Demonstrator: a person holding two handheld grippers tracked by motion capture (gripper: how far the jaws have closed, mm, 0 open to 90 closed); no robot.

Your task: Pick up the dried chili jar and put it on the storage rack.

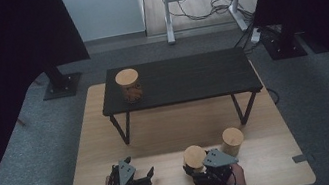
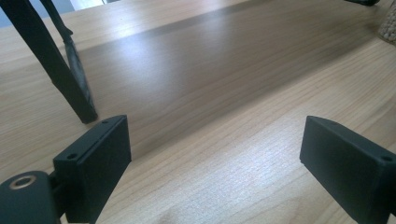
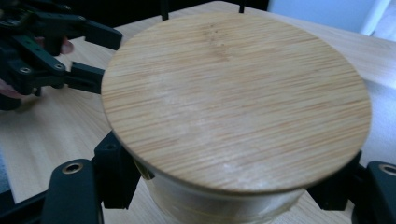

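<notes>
A clear jar with a round bamboo lid point(image 1: 194, 157) is near the front of the wooden table point(image 1: 159, 134). My right gripper point(image 1: 194, 170) is shut on it. In the right gripper view the lid point(image 3: 233, 93) looms large, and the black jaws press the jar's body from both sides below it. My left gripper point(image 1: 141, 171) rests low at the front left, open with nothing between its fingers point(image 2: 98, 163), just bare wood. The right gripper view also shows the left gripper point(image 3: 99, 56) beyond the jar, open.
A second bamboo-lidded jar point(image 1: 233, 140) stands just right of the held one. A low black table point(image 1: 190, 75) sits on the far half of the wooden top and carries a third jar point(image 1: 129, 84) at its left end. One of its legs point(image 2: 65, 70) stands ahead of my left gripper.
</notes>
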